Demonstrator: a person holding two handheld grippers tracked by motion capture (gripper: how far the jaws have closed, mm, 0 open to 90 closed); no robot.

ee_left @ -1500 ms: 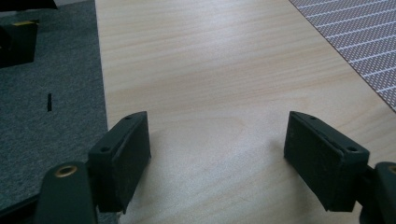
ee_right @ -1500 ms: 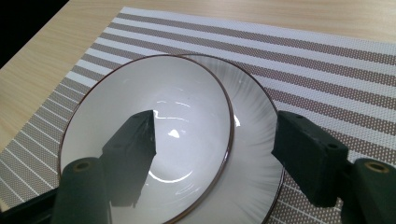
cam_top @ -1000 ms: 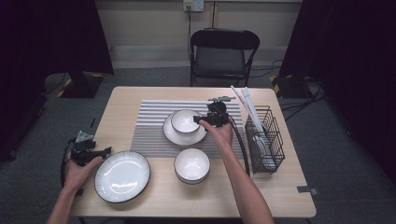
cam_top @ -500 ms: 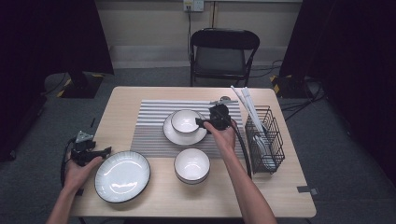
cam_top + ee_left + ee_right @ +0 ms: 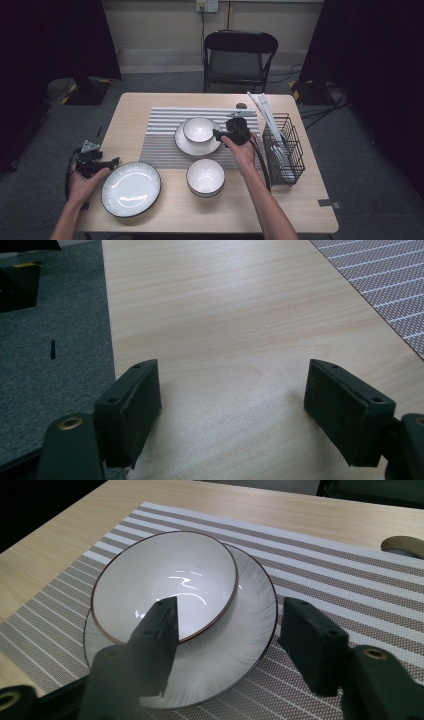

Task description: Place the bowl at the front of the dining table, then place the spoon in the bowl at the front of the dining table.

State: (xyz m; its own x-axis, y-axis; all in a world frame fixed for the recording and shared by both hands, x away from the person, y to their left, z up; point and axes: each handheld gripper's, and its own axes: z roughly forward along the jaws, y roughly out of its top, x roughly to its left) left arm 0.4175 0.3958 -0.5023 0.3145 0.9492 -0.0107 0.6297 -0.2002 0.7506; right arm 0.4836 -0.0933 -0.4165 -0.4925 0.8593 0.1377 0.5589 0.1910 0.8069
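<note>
Two bowls: one bowl [image 5: 198,129] sits in a plate [image 5: 189,145], other bowl [image 5: 205,176] empty.
Rack [image 5: 283,150]: holds plates.
Right gripper [image 5: 225,645]: jaws just narrowing, part open, astride the plate's rim, gripping nothing.
Left gripper [image 5: 232,405]: wide open, empty.

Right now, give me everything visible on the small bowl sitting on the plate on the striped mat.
The small bowl is glossy white, ceramic by its look, with a thin dark rim. It is empty and upright and sits off-centre on a white ribbed plate, which lies on the striped mat. The right hand-held gripper has its jaws astride the bowl's near rim, one above the inside and one outside; they have just been closing, with no clear contact.
</note>
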